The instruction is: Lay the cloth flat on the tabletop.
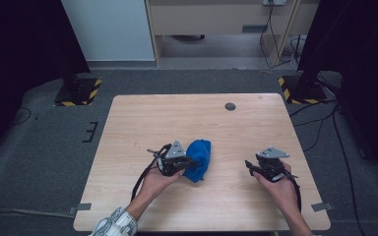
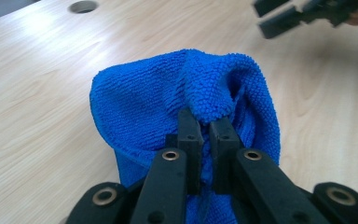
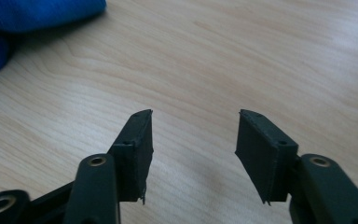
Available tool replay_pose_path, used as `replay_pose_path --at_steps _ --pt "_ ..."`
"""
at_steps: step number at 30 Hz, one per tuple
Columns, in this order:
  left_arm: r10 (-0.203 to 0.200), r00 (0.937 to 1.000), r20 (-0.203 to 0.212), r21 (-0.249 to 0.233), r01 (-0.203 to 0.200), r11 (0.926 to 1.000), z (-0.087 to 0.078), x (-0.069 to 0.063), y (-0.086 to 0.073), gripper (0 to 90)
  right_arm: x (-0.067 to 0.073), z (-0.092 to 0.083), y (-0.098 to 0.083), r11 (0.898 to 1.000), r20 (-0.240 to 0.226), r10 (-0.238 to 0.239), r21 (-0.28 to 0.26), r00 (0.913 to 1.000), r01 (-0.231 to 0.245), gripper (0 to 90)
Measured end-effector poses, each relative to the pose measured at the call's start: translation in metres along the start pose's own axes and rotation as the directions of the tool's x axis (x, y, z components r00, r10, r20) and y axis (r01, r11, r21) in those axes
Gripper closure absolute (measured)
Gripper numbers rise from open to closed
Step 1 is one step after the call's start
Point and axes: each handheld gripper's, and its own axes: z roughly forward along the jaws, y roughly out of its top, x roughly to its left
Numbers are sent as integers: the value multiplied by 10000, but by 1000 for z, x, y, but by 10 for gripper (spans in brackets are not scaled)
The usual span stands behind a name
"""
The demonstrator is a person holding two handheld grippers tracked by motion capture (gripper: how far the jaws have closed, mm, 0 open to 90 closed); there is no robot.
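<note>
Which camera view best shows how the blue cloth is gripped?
The left gripper view: the blue cloth bunches up between the left gripper's shut fingers. The high view shows it small beside that gripper; the right gripper view catches a corner.

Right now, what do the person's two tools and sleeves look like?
Both the left tool and right tool are black, each topped by a grey three-cornered plate and trailing a black cable. Flat black jaws on brass-pinned links. A patterned white sleeve covers the left forearm.

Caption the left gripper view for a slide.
Left hand-held gripper shut on a bunched blue microfibre cloth over the light wooden table.
</note>
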Motion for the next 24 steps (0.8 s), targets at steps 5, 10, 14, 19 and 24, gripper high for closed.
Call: replay_pose_path --at_steps 5,10,14,19,24 --pt "399 9981 478 -282 -386 9989 3 -15 4 854 2 0 9 9996 -185 -127 -244 9997 123 570" --pt "779 9948 658 -201 -768 9968 6 -23 3 845 10 10 26 9982 -424 -425 -436 9982 407 619" --pt "568 9983 117 439 -573 9974 18 -18 -12 651 23 37 39 9967 -703 -811 -135 9942 804 615" --pt "413 9989 -235 608 -398 9974 18 -17 -23 451 35 51 44 9931 -964 -1148 127 9887 1166 592" --pt "297 9989 -365 542 -277 9981 15 -18 -28 279 38 56 50 9938 -1262 -1109 -48 9858 1112 601"
